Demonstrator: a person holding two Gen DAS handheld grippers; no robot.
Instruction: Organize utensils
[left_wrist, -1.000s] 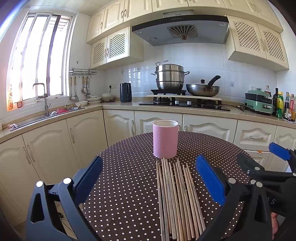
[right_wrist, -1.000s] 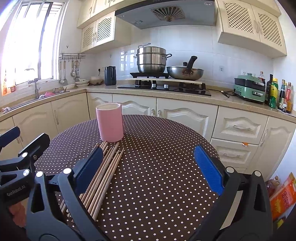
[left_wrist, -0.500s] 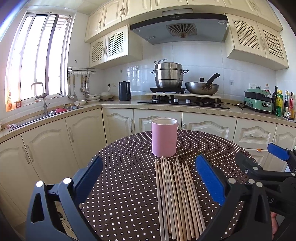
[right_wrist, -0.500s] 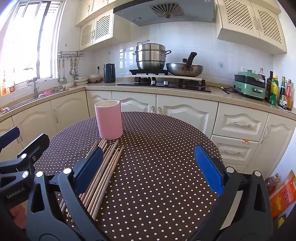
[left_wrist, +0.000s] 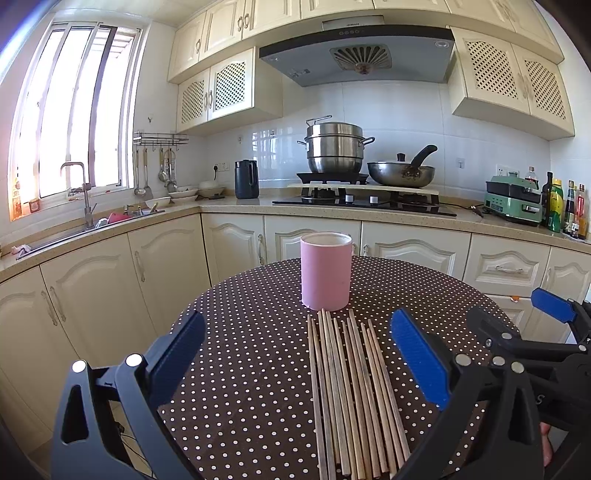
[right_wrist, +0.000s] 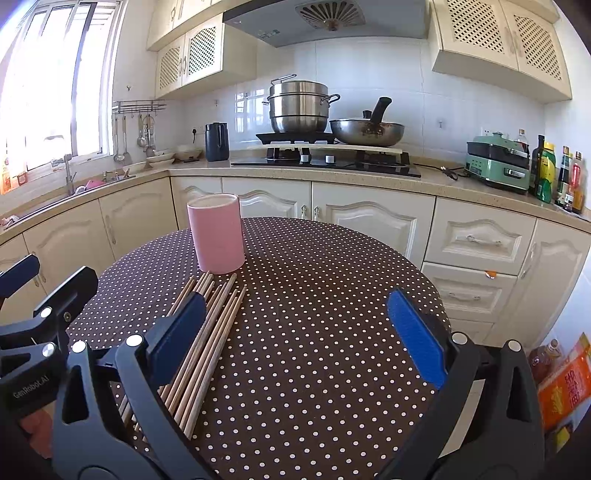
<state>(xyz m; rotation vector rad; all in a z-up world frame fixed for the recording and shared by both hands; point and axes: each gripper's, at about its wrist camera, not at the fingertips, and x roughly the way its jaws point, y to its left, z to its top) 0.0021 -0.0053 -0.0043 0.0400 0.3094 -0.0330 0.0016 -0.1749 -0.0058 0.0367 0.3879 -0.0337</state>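
Left wrist: left gripper (left_wrist: 297, 354) wide open, empty, above chopsticks (left_wrist: 351, 391) lying beside pink cup (left_wrist: 325, 271). Right gripper (right_wrist: 295, 328) wide open, empty, over table (right_wrist: 314, 295).

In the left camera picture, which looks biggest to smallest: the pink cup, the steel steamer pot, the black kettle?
1. Pink cup, though it sits nearest the camera, so that helps it.
2. Steel steamer pot.
3. Black kettle.
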